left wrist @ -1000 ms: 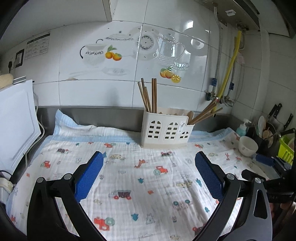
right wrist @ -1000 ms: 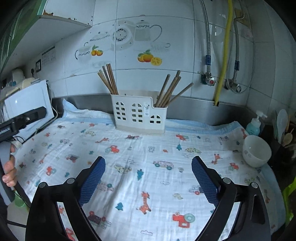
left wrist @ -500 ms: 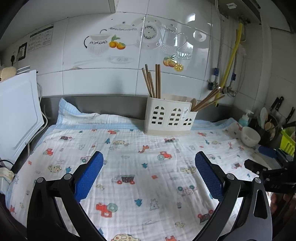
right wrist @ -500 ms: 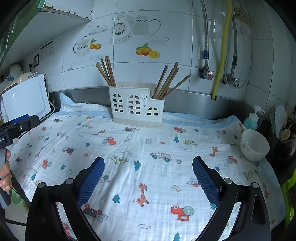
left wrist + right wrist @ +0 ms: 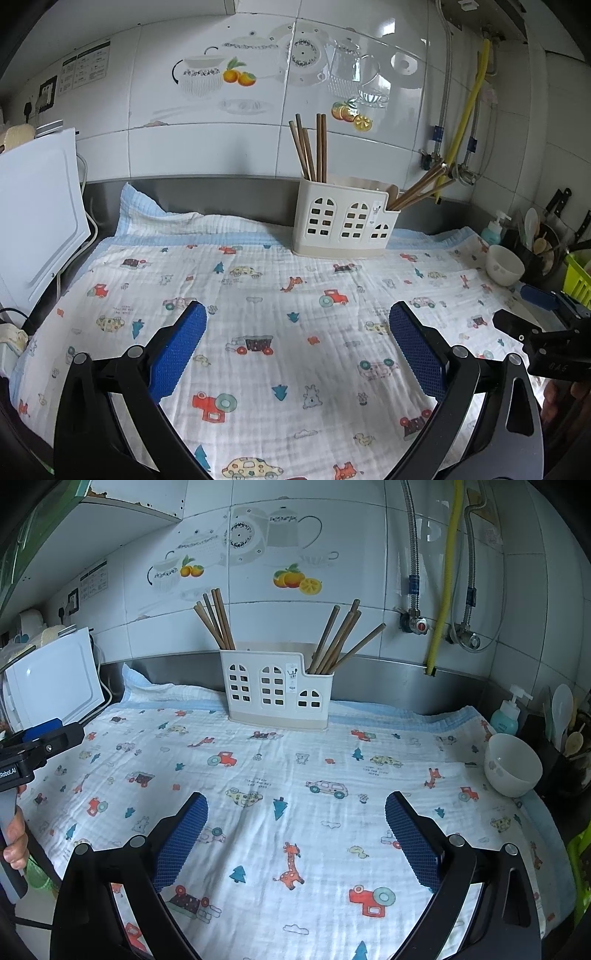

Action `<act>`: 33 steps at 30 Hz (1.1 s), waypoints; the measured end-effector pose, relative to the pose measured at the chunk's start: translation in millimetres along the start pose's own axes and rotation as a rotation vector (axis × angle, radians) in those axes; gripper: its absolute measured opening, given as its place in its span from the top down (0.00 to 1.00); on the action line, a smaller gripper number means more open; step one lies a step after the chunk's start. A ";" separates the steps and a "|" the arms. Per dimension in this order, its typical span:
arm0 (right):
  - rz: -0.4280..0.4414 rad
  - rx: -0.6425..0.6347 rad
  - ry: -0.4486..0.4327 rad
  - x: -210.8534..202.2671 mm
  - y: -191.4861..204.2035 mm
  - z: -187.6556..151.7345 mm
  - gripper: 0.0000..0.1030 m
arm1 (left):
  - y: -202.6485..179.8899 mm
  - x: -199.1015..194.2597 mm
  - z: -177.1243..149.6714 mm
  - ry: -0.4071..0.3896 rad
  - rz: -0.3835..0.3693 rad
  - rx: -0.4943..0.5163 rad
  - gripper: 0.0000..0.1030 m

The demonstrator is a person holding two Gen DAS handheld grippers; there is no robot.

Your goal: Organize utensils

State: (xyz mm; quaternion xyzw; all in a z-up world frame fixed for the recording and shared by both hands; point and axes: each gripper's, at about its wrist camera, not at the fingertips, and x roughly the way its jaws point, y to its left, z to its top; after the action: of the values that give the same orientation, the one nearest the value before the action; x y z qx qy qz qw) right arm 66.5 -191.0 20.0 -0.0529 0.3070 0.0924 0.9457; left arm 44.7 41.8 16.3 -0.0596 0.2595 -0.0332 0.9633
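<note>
Both grippers have drawn back from the far wall, the left gripper [image 5: 297,325] and right gripper [image 5: 293,814] wide open and empty. One holder [image 5: 275,696] stands far centre; five chopsticks [image 5: 214,618] left, five chopsticks [image 5: 341,638] right (sorting looks finished). Next: withdraw, probably.

Counter [image 5: 458,218] under printed cloth [image 5: 258,306]; holder [image 5: 343,225], bowl [image 5: 504,265] on it.
</note>
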 end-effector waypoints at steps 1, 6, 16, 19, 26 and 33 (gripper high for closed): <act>0.001 0.001 -0.001 -0.1 -0.1 0.1 0.09 | -0.3 0.3 0.0 0.002 0.001 0.002 0.05; 0.000 0.009 -0.001 0.6 -1.1 -1.2 0.09 | -2.1 1.4 -1.1 0.008 0.005 0.007 0.05; 0.003 0.023 0.012 3.4 -4.5 -4.1 0.09 | -7.1 4.8 -6.0 0.024 -0.001 0.027 0.05; 0.002 0.025 0.014 4.6 -5.2 -4.2 0.09 | -6.6 5.0 -5.9 0.026 -0.003 0.026 0.05; 0.002 0.026 0.016 5.9 -5.8 -4.9 0.09 | -6.8 4.8 -6.0 0.025 -0.007 0.023 0.05; 0.001 0.025 0.019 7.4 -6.6 -5.6 0.09 | -7.0 5.5 -6.8 0.028 -0.011 0.019 0.05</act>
State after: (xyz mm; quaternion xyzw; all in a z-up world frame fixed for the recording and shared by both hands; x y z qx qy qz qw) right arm 70.6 -197.3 11.4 -0.0417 0.3171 0.0883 0.9433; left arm 45.7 33.7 8.6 -0.0513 0.2725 -0.0421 0.9599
